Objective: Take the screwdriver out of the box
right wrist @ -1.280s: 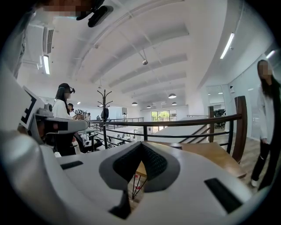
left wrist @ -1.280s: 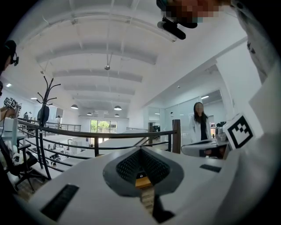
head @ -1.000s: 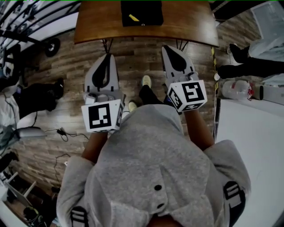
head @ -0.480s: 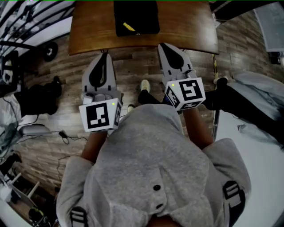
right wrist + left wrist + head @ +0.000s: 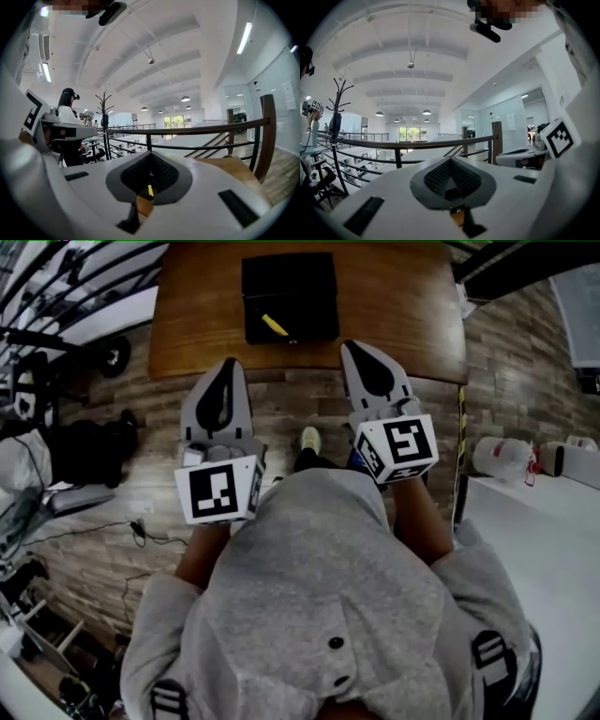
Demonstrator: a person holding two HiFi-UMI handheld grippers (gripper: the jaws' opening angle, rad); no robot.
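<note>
Now, versus a second back, we find the table (image 5: 394, 296) and its black box (image 5: 305, 282) lower in frame, nearer us (approach only), the yellow-handled screwdriver (image 5: 275, 325) inside the box at upper centre, and left gripper (image 5: 228, 364) and right gripper (image 5: 352, 345) jaws pressed together, holding nothing.

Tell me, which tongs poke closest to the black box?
The right white tongs. Their tip sits level with the flat black box's near edge on the brown wooden table; the left white tongs end just short of it.
</note>
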